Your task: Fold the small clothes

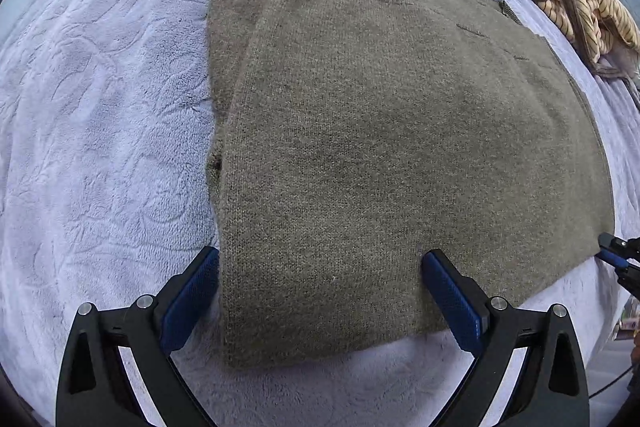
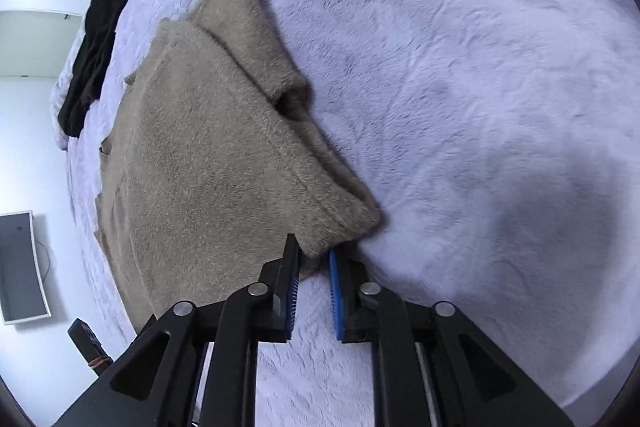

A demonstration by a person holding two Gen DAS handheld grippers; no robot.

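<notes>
The left gripper (image 1: 320, 267) points steeply down with its jaws spread wide. The right gripper (image 2: 314, 259) also points steeply down, its jaws narrowly apart, the blue pads (image 2: 335, 291) not pressing together.

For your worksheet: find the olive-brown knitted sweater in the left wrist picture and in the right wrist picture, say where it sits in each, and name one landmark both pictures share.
Left wrist view: the sweater fills the centre, collar at the top, hem between the left gripper fingers.
Right wrist view: the sweater lies left of centre, one corner at the right gripper.
Shared landmark: the lilac blanket beneath it.
</notes>
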